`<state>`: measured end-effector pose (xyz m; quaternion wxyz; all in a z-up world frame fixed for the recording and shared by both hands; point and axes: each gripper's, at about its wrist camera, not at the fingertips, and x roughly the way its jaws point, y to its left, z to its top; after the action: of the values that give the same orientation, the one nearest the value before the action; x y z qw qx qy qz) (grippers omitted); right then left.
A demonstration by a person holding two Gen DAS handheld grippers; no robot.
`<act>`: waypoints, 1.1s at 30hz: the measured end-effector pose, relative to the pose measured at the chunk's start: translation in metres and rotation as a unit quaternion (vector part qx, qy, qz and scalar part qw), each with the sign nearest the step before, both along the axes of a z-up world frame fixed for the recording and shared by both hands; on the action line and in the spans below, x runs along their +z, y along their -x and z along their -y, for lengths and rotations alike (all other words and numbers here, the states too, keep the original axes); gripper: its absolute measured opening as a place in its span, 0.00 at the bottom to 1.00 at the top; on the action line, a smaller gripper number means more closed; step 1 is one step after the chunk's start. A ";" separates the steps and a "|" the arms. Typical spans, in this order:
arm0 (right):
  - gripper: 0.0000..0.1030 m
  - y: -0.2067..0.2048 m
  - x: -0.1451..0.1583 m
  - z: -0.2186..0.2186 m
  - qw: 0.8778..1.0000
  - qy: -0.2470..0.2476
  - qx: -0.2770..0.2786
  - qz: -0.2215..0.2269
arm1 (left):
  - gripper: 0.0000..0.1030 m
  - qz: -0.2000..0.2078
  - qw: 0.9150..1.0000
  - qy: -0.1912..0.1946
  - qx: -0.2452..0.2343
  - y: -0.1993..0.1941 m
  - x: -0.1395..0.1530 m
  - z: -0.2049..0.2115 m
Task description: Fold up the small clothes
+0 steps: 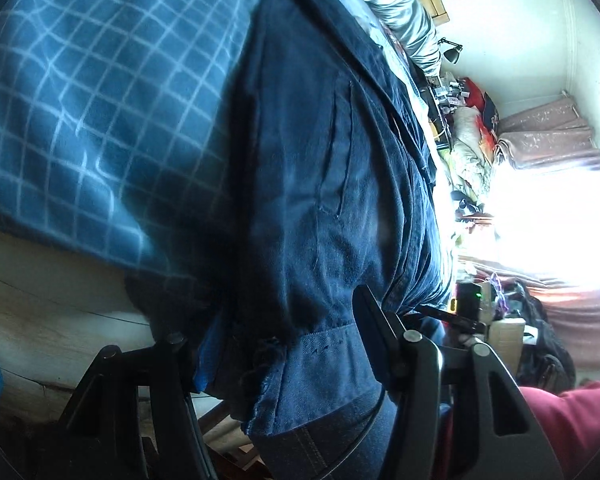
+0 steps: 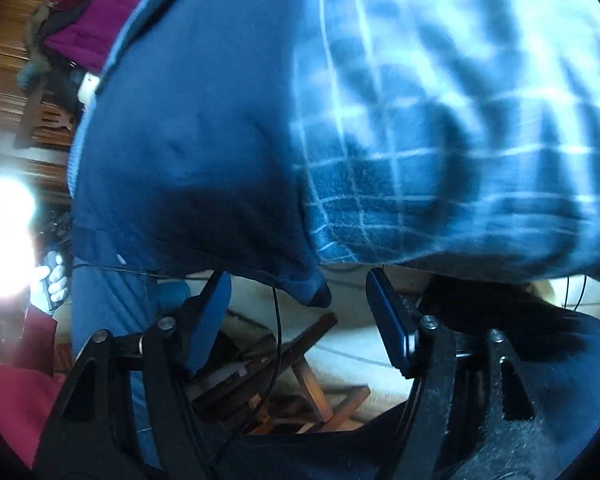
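Left gripper apparently grips dark denim garment; right gripper, jaws wide, faces a blue corner at twelve o'clock. Clamp it before folding.

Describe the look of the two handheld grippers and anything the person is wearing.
Left gripper: black angular linkage arms with silver pivot pins. Right gripper: the same black frame and silver pins, with flat dark-blue pads on its fingers. A thin black cable hangs between them. A red sleeve shows.
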<state>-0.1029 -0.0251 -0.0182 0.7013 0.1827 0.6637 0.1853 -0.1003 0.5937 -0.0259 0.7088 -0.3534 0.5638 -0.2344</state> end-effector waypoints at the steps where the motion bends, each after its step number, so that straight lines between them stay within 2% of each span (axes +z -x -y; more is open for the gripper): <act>1: 0.68 -0.002 -0.002 -0.004 1.000 -0.003 0.005 -0.005 | 0.59 0.000 1.000 0.001 0.002 0.000 -0.001 0.000; 10: 0.69 -0.011 -0.020 -0.021 1.000 -0.008 0.011 -0.013 | 0.61 -0.004 1.000 0.006 0.007 0.007 -0.012 -0.002; 14: 0.47 0.000 -0.002 -0.031 0.999 -0.039 0.031 -0.006 | 0.61 0.001 1.000 0.008 0.009 0.013 -0.014 -0.002; 16: 0.27 0.009 0.014 -0.030 0.998 -0.054 0.035 0.012 | 0.61 0.007 1.000 0.006 0.005 0.017 -0.012 -0.001; 18: 0.22 0.019 0.028 -0.024 0.997 -0.073 0.025 0.031 | 0.61 0.012 1.000 0.004 0.002 0.022 -0.010 0.002; 20: 0.25 0.023 0.036 -0.017 0.996 -0.072 0.002 0.053 | 0.62 0.012 1.000 0.009 -0.001 0.025 -0.011 0.005; 22: 0.36 0.022 0.030 -0.013 0.995 -0.082 -0.020 0.055 | 0.64 0.013 1.000 0.009 0.003 0.025 -0.014 0.004; 24: 0.36 0.018 0.019 -0.014 0.995 -0.080 -0.027 0.047 | 0.63 0.012 1.000 0.012 0.009 0.023 -0.015 0.002; 25: 0.34 0.018 0.018 -0.018 0.995 -0.079 -0.024 0.047 | 0.59 0.016 1.000 0.008 0.004 0.022 -0.013 0.004; 26: 0.30 0.019 0.019 -0.019 0.996 -0.075 -0.024 0.051 | 0.48 0.023 1.000 0.005 -0.003 0.022 -0.008 0.007; 28: 0.13 0.016 0.023 -0.021 0.995 -0.073 -0.023 0.058 | 0.38 0.040 0.999 0.005 -0.015 0.023 0.002 0.012; 29: 0.11 0.017 0.025 -0.021 0.995 -0.074 -0.021 0.063 | 0.23 0.050 0.999 0.008 -0.017 0.023 0.008 0.014; 31: 0.06 0.019 0.035 -0.018 0.994 -0.081 -0.022 0.075 | 0.16 0.064 0.998 0.013 -0.012 0.024 0.018 0.016; 33: 0.05 0.024 0.055 -0.012 0.990 -0.100 -0.027 0.098 | 0.14 0.080 0.996 0.032 0.003 0.023 0.032 0.016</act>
<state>-0.1274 -0.0127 0.0369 0.7457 0.2512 0.5648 0.2489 -0.1229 0.5780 0.0066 0.7403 -0.3575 0.4969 -0.2778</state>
